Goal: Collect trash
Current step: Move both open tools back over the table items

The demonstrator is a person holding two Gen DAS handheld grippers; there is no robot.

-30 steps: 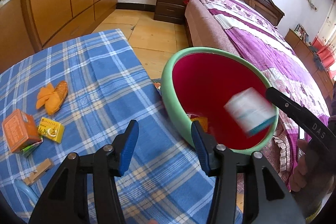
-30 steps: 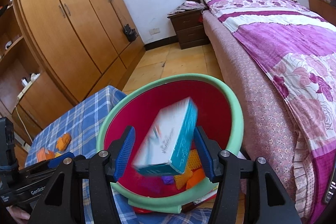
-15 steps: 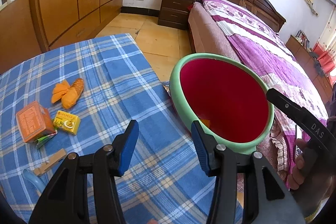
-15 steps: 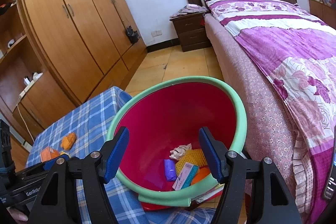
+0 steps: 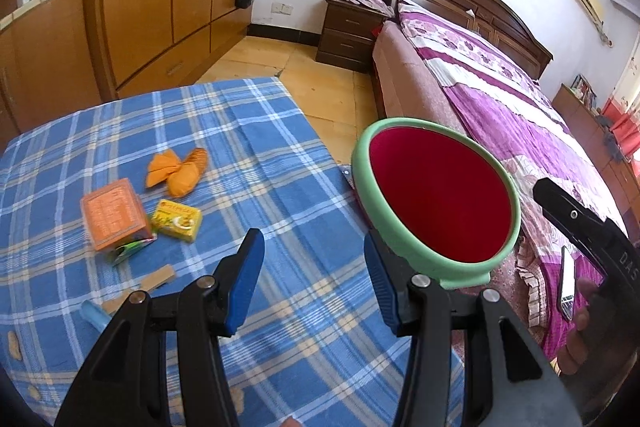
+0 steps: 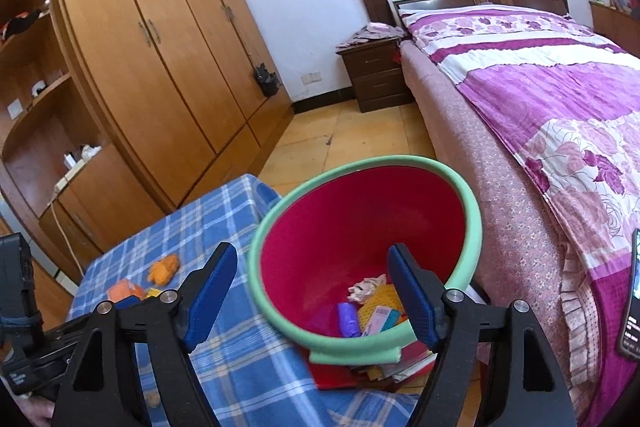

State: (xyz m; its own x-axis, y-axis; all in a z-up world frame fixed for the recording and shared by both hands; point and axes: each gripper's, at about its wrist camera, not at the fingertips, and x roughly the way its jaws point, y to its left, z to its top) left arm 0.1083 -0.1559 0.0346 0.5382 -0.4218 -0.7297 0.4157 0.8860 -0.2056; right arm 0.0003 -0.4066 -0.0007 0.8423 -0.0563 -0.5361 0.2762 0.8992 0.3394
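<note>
- The right gripper (image 6: 312,293) tilts down over the bin (image 6: 468,223), a red tub with a green rim just beside the table's edge. Its jaws have just been opening and stand wide with nothing between them.
- Down in the bin lies trash: a crumpled paper (image 6: 366,287), a purple wrapper (image 6: 347,319), a small box (image 6: 380,319).
- The left gripper (image 5: 314,273) points steeply down over the blue checked tablecloth (image 5: 260,139), jaws half apart and empty.
- Still on the cloth ahead of it: an orange carton (image 5: 114,213), a yellow packet (image 5: 177,225), an orange wrapper (image 5: 178,171).
- At the right edge of the left view, a hand (image 5: 588,323) holds the right gripper's handle.
</note>
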